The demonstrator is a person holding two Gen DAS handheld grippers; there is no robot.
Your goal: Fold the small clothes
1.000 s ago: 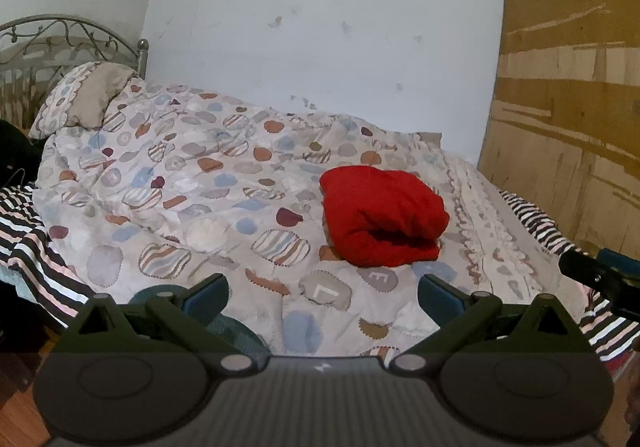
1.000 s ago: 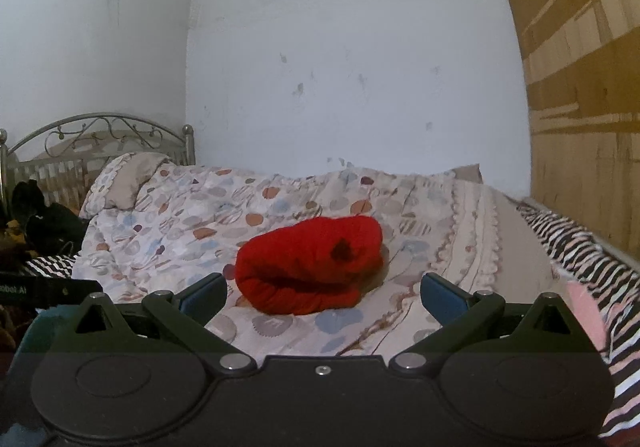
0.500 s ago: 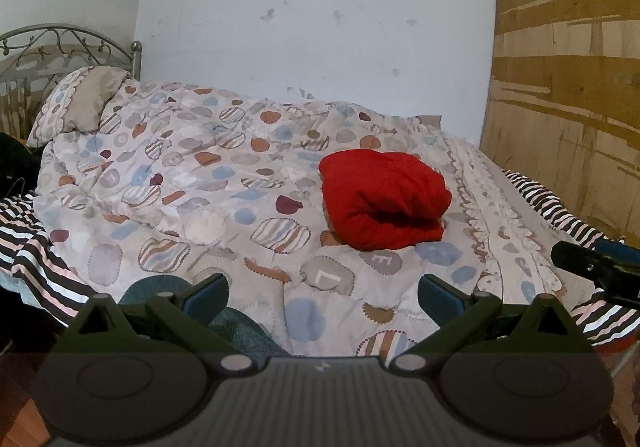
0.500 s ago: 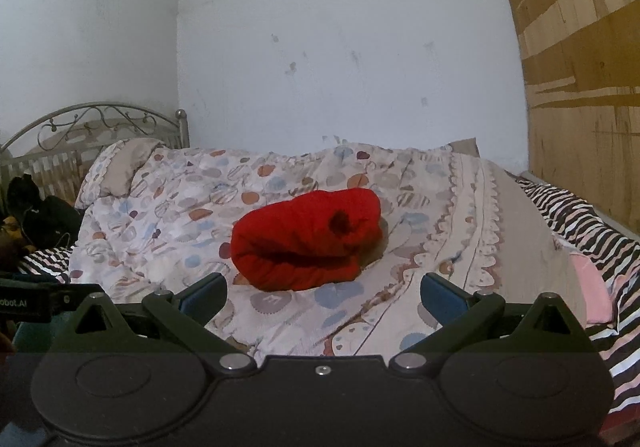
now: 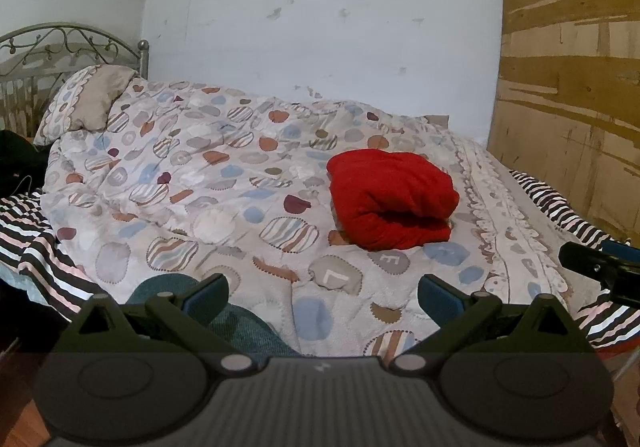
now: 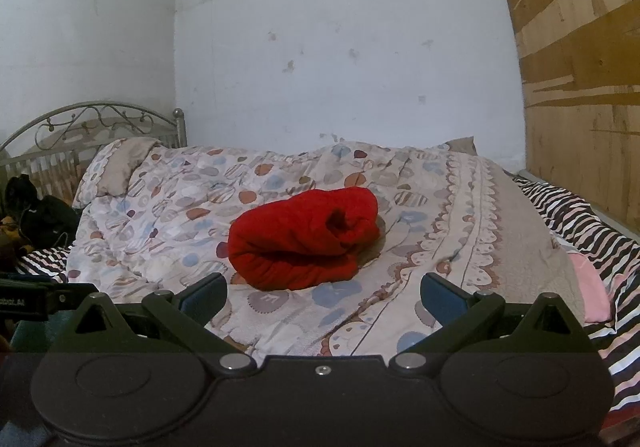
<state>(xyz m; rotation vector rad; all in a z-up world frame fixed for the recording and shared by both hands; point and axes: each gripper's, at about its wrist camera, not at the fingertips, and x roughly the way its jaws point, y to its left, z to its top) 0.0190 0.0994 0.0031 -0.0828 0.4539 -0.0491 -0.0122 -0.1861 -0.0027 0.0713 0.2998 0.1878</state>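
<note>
The red garment sat folded into a thick bundle on the patterned quilt, right of the bed's middle, its rounded fold facing the near edge. From the right wrist view it lay dead ahead, and a dark hollow showed at its far right end. Both grippers hung back off the near edge of the bed, well apart from the bundle. The left gripper had its jaws spread wide, blue pads gripping nothing. The right gripper matched it, jaws wide apart and empty. A pillow leaned at the far left against the metal headboard. A striped sheet ran along the right side beside the wooden panel. Something teal sat at the near edge under the left gripper; what it was, I could not tell.
</note>
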